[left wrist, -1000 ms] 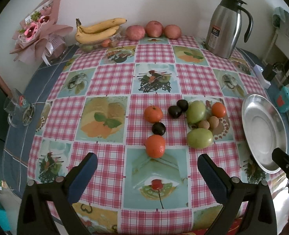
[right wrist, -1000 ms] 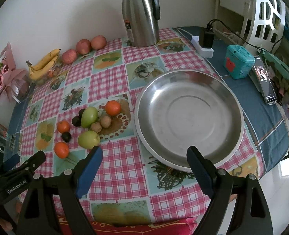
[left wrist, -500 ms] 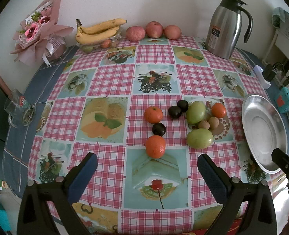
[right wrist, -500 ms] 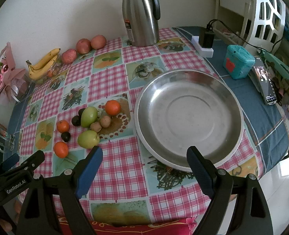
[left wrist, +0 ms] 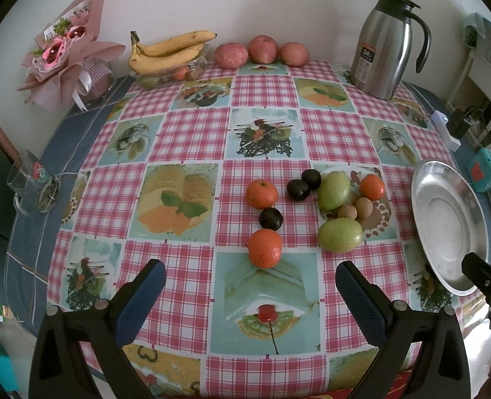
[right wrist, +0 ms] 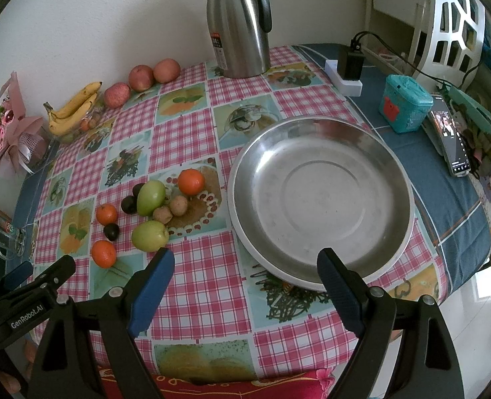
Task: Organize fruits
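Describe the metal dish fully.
The dish is round, shallow and silvery, like dulled steel, with a flat centre ring and sloping wall. It lies flat and empty on the checked tablecloth, right of the fruit cluster, apart from it. A white rim shows beneath its near edge. Nothing touches it from above.

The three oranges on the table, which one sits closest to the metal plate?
The orange beside the upper green fruit, resting on the printed plate picture. The other two oranges lie left, beyond the dark plums.
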A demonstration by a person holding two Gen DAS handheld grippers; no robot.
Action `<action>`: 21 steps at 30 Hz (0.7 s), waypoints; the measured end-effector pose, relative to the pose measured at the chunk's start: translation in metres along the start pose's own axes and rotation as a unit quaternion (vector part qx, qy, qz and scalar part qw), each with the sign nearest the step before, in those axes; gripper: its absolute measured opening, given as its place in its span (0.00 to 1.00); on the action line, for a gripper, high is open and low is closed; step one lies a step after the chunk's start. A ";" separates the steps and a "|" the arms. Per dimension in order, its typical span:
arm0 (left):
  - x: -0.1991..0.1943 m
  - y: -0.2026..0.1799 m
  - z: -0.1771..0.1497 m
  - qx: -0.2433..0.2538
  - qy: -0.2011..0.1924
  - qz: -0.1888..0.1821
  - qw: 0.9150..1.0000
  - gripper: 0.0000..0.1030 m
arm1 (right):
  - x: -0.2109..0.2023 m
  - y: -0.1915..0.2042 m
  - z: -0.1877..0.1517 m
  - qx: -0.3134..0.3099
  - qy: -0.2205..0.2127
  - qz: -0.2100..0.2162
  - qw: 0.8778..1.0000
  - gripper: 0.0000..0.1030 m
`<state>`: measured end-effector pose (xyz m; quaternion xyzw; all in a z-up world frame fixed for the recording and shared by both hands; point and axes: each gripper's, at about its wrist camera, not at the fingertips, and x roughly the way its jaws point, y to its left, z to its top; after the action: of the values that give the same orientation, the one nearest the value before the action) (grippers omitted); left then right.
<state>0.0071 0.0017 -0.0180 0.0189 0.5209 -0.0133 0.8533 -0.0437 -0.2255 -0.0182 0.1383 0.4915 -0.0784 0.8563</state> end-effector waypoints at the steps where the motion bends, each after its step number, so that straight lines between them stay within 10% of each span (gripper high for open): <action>1: 0.000 0.000 0.000 0.000 0.000 0.000 1.000 1.00 | 0.000 0.000 0.000 0.000 0.000 0.000 1.000 0.85; 21: 0.002 0.001 -0.002 -0.007 0.002 -0.003 1.000 1.00 | 0.000 -0.002 0.000 0.001 0.001 0.003 1.000 0.85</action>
<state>0.0064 0.0027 -0.0205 0.0112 0.5227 -0.0122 0.8523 -0.0439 -0.2270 -0.0183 0.1410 0.4920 -0.0765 0.8557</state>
